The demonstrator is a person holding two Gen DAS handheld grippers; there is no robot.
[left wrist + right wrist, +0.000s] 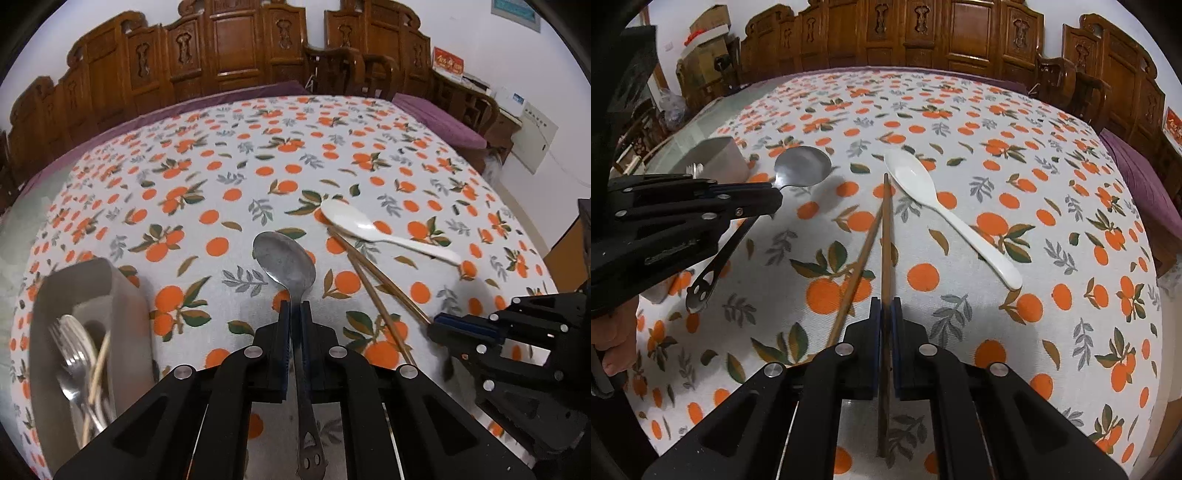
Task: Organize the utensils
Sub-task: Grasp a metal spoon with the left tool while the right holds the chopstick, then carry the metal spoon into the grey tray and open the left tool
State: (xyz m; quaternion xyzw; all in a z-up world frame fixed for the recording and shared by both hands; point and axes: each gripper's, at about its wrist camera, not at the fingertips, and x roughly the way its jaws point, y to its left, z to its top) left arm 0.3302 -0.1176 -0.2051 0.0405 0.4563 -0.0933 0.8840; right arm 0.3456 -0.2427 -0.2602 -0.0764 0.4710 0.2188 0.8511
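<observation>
My left gripper [294, 308] is shut on the handle of a large metal spoon [286, 260], held above the table; the spoon also shows in the right wrist view [802, 165]. My right gripper [885, 304] is shut on one brown chopstick [886, 236]; the second chopstick [858, 266] lies beside it on the cloth. In the left wrist view the right gripper [441, 320] sits at the chopsticks' [373, 284] near end. A white spoon [364, 225] lies on the table, also in the right wrist view [945, 210]. A grey utensil holder [122, 306] at left holds forks and chopsticks.
The table carries a white cloth with orange fruit print [258, 147]. Carved wooden chairs [229, 48] line the far side. A purple cushion [443, 118] lies at the right. The holder also shows in the right wrist view [720, 155].
</observation>
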